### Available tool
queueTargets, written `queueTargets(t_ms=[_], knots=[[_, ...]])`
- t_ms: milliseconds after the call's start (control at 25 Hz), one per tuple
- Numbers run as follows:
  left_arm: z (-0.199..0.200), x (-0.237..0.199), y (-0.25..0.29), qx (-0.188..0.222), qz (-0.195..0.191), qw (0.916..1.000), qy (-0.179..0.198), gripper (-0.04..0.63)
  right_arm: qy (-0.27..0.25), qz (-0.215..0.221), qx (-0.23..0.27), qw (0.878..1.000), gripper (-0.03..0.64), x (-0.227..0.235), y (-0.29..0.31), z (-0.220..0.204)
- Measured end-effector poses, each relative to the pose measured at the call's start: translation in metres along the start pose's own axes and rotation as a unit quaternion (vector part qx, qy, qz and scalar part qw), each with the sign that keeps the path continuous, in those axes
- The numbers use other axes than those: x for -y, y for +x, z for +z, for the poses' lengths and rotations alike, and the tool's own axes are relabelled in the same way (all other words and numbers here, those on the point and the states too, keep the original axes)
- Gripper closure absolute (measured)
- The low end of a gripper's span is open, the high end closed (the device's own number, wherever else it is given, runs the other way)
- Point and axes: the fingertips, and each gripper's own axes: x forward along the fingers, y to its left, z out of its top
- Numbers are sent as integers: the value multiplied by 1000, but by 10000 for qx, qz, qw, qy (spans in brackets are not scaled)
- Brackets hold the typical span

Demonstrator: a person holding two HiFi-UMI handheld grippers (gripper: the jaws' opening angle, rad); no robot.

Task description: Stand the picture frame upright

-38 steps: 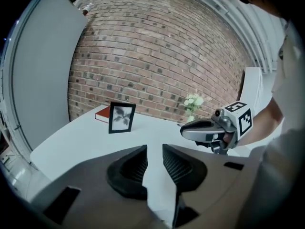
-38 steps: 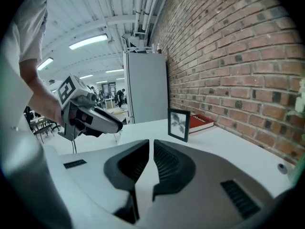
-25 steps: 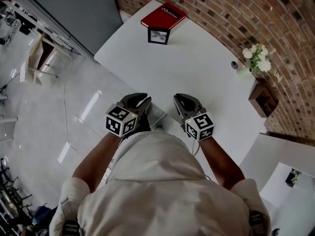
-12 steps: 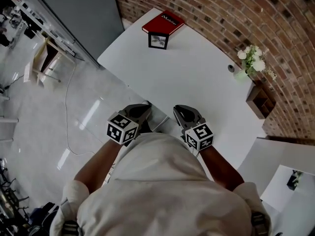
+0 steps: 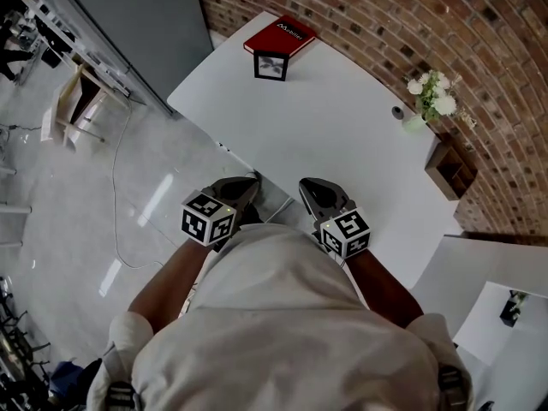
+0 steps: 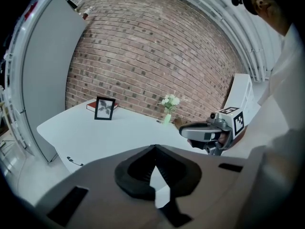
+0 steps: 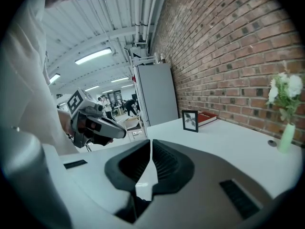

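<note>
Head view: white tabletop (image 5: 342,135) curving along a brick wall. Picture frame (image 5: 271,66) at the far end, standing upright, dark border, pale print with a dark leaf sprig. Red book (image 5: 280,35) lies flat just behind it, on the wall side; contact between the two not clear. White flowers (image 5: 434,92) in a small pale vase (image 5: 414,123) sit near the wall edge, well apart from the frame.

Both grippers are at the near edge of the tabletop, close to the person's body, side by side and well apart from the frame. Marker cubes face up.

Left gripper view: left gripper (image 6: 153,148) jaws have just been closing and now meet at the tips; nothing between them, only bare tabletop seen through the gap behind the tips. Frame seen upright ahead and to the left.

Right gripper view: right gripper (image 7: 150,142) jaws together as well, ribbed pads meeting at the tips, nothing held. Frame upright ahead, book behind it against the bricks.
</note>
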Motion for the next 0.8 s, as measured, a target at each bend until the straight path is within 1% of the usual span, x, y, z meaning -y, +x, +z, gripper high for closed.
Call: queueTargets(t_ms=[320,800], knots=[[1,8,7,-59,-8,9999,100,600,53,-102,50,9999,611,5,-12,-1],[-5,10,9,-60,82,9999,59,600,9,-92,94,9999,612,4,-18,-4]])
